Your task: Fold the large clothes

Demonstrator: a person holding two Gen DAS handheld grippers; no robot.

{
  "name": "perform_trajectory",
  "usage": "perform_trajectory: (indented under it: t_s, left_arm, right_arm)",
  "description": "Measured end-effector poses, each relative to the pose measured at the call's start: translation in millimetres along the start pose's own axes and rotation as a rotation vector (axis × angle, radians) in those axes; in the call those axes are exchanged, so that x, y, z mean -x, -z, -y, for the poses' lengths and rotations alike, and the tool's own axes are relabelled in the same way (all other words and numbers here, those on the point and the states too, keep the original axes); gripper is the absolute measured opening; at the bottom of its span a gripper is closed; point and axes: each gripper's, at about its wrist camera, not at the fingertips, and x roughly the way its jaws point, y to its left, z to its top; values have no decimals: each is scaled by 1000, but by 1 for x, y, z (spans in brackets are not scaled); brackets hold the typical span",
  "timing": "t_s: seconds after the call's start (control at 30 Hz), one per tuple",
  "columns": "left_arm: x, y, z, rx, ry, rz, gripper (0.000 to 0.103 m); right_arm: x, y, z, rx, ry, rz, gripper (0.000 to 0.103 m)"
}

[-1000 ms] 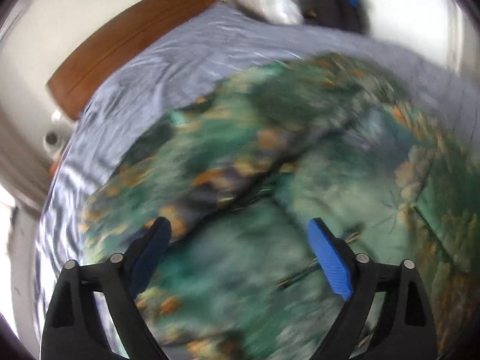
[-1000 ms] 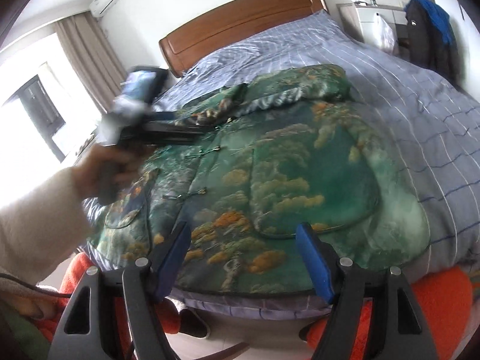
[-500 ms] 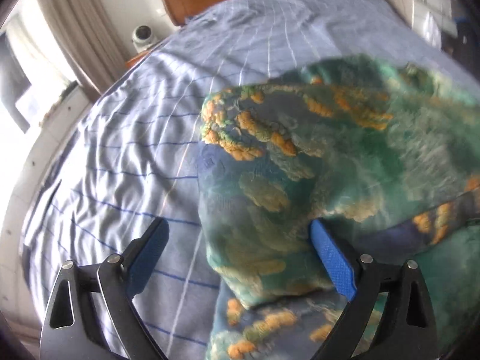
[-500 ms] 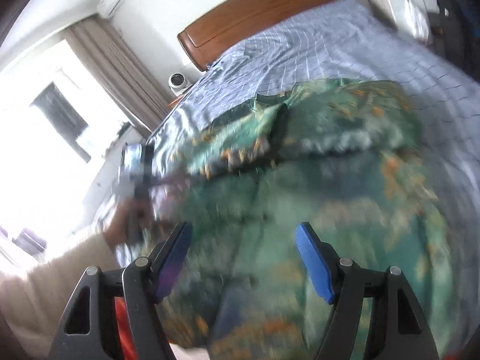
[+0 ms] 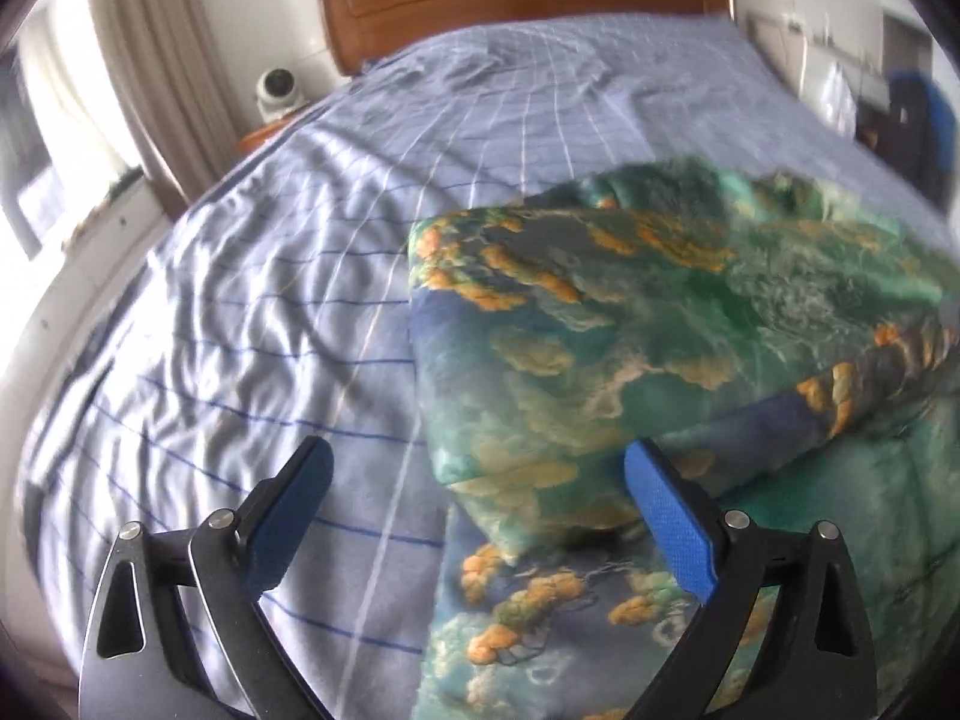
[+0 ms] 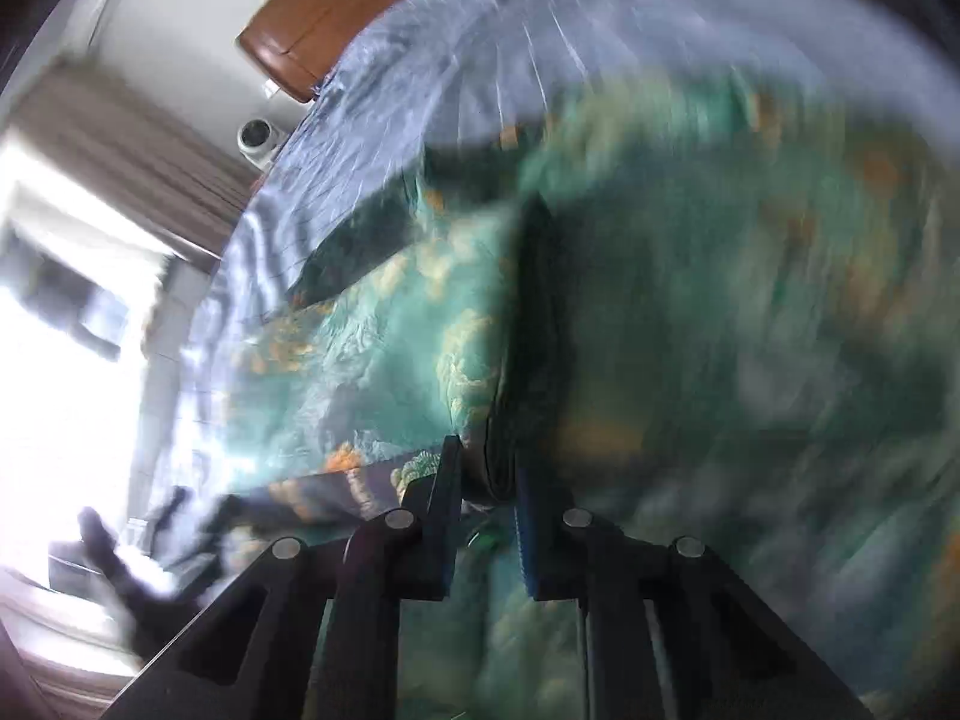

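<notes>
A large green garment printed with orange and cream clouds point(image 5: 630, 372) lies partly folded on a bed under a pale blue striped sheet point(image 5: 252, 312), a wooden headboard point(image 5: 522, 0) behind. The left gripper point(image 5: 477, 504) hangs wide open, its blue pads point(image 5: 666, 516) straddling the folded edge, gripping nothing. The right gripper point(image 6: 489, 516), blurred, is closed tight on a bunched fold of the cloth. A white dome camera point(image 5: 277, 91) sits beside the bed, near beige curtains point(image 5: 150, 60).
</notes>
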Motion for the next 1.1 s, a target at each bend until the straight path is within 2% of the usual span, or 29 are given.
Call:
perform_trajectory:
  t_s: [0.07,0.1,0.13,0.17,0.23,0.27,0.33,0.4,0.43,0.57,0.63,0.77,0.93,1.1]
  left_arm:
    - [-2,0,3,3,28,10,98]
    - [-7,0,7,-16,19,-7,98]
    - [-17,1,14,-44,-4,-43,98]
    - [-30,4,20,-75,-33,-95,99]
    - [-43,8,23,-91,-49,-154,99]
    - [-42,10,21,-78,-40,-153,99]
    - [-30,13,16,-67,-17,-133,99]
    - [-13,17,12,-92,-15,-103,98]
    - [-4,20,11,-104,-17,-83,98]
    - [43,35,1,-110,22,2,98]
    - [61,43,-5,-92,49,21,99]
    - [90,64,-10,-60,88,25,99]
    - [111,90,-6,-30,108,15,99]
    - [124,106,-2,-19,113,18,99]
  right_arm:
    - [26,-5,-18,118,39,138,15]
    - [31,-5,-21,147,63,172,15]
    - [26,-5,-21,166,101,168,15]
    - [16,-4,-18,169,121,124,16]
    - [-17,3,-4,142,149,-11,21]
    - [-29,9,5,120,147,-47,22]
    - [-21,15,11,88,107,3,29]
    - [-5,20,12,72,83,47,47]
    - [6,23,12,72,76,73,52]
    - [56,47,-1,149,56,165,61]
    - [76,66,-8,183,57,194,69]
    - [113,113,-18,244,72,245,76]
    - [129,162,-26,299,120,257,92]
    - [136,207,-26,353,196,256,94]
